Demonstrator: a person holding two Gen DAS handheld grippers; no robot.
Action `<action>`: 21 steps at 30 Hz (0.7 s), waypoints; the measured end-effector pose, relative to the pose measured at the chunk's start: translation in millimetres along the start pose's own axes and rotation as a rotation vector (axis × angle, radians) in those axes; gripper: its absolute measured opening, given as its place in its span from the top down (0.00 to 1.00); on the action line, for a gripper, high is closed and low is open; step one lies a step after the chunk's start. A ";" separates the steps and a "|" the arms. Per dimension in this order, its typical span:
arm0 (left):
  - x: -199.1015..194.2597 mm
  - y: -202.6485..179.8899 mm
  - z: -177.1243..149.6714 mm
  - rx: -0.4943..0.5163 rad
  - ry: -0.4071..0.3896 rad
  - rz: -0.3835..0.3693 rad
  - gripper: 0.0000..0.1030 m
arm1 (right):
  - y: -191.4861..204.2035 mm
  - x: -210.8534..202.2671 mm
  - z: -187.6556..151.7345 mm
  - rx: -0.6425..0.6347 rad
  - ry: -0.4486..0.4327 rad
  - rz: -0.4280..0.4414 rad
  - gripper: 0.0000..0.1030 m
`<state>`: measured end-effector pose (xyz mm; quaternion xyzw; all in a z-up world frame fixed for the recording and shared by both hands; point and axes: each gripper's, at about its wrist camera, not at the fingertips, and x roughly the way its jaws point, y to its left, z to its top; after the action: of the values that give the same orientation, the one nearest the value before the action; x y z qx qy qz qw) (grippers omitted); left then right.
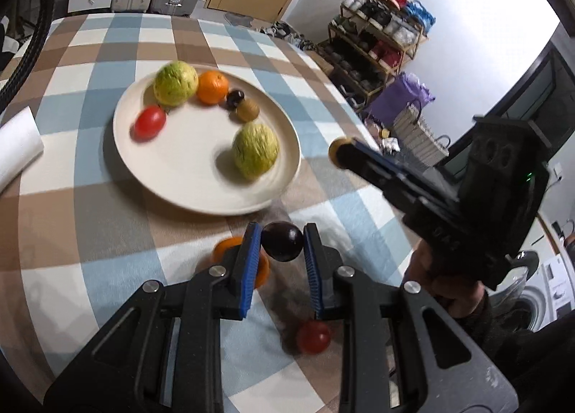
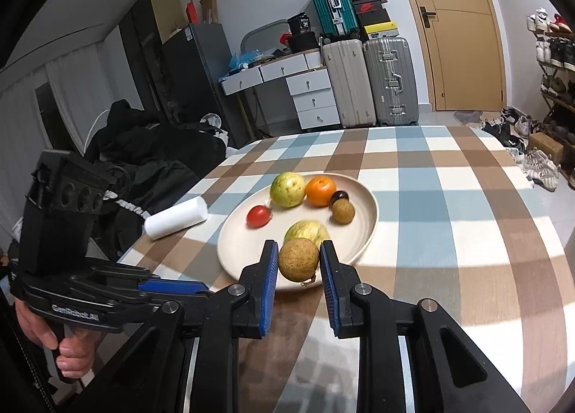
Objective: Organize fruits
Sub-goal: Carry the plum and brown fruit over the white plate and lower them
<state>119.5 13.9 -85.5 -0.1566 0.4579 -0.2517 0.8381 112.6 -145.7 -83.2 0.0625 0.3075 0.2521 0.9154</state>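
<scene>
Plum [image 1: 282,241] in L claw [image 1: 282,242]

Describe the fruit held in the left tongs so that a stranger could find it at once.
Start at the checked tablecloth and the round cream plate on it. Nearer than the plate, the left tongs pinch a small dark plum between blue pads. It is almost black, unlike the orange and red tomato lying beside it.
</scene>
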 end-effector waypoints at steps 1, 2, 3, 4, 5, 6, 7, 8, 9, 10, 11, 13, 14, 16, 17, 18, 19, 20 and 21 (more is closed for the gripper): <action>-2.5 0.7 3.9 0.003 -0.015 0.008 0.79 | -2.5 3.5 2.5 0.009 0.004 0.007 0.77; -4.2 2.6 11.0 0.007 -0.033 0.023 0.79 | -4.1 5.6 3.8 0.012 0.006 0.013 0.77; -4.3 4.8 16.8 0.005 -0.044 0.031 0.79 | -5.5 8.5 6.0 0.011 0.009 0.014 0.77; -3.5 7.9 24.3 0.000 -0.054 0.036 0.79 | -6.8 10.8 7.8 0.008 0.010 0.013 0.77; -2.0 11.5 33.6 -0.007 -0.065 0.044 0.79 | -8.9 14.6 11.0 0.007 0.014 0.013 0.77; -0.5 13.9 40.8 -0.008 -0.076 0.051 0.79 | -11.5 18.3 14.2 0.012 0.019 0.017 0.77; 2.1 16.3 48.7 -0.007 -0.085 0.059 0.79 | -13.7 21.6 16.9 0.018 0.022 0.018 0.77; 7.0 19.5 59.4 -0.012 -0.091 0.071 0.79 | -17.0 26.1 20.6 0.027 0.025 0.021 0.77; 12.6 21.4 67.2 -0.013 -0.094 0.073 0.79 | -20.2 31.0 23.7 0.036 0.033 0.022 0.77; 18.6 23.4 74.9 -0.013 -0.094 0.076 0.79 | -23.5 35.8 27.0 0.046 0.039 0.018 0.77; 27.4 26.1 84.7 -0.017 -0.093 0.084 0.79 | -27.4 41.1 30.7 0.057 0.045 0.012 0.77; 42.3 28.6 96.8 -0.017 -0.077 0.074 0.79 | -34.3 51.9 36.2 0.071 0.059 0.009 0.77; 49.5 30.0 100.7 -0.020 -0.071 0.077 0.79 | -36.9 56.3 37.9 0.075 0.065 0.006 0.77; 67.2 31.7 108.1 -0.014 -0.047 0.071 0.79 | -41.0 66.2 39.8 0.078 0.087 0.001 0.77; 75.3 33.1 110.9 -0.015 -0.040 0.079 0.79 | -42.8 71.2 40.2 0.078 0.097 -0.004 0.77; 82.3 34.3 113.3 -0.017 -0.032 0.080 0.79 | -44.4 76.4 40.3 0.075 0.110 -0.010 0.77; 87.4 34.7 114.1 -0.018 -0.025 0.076 0.79 | -45.7 80.1 40.2 0.074 0.118 -0.013 0.77; 92.5 35.7 115.9 -0.021 -0.022 0.075 0.79 | -47.2 84.0 39.9 0.073 0.127 -0.019 0.77; 96.8 35.9 117.5 -0.018 -0.022 0.075 0.79 | -48.9 86.9 39.6 0.075 0.131 -0.017 0.77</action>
<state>272.9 -7.4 -107.4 -0.1493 0.4565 -0.2142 0.8505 216.2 -142.9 -110.7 0.0774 0.3767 0.2360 0.8924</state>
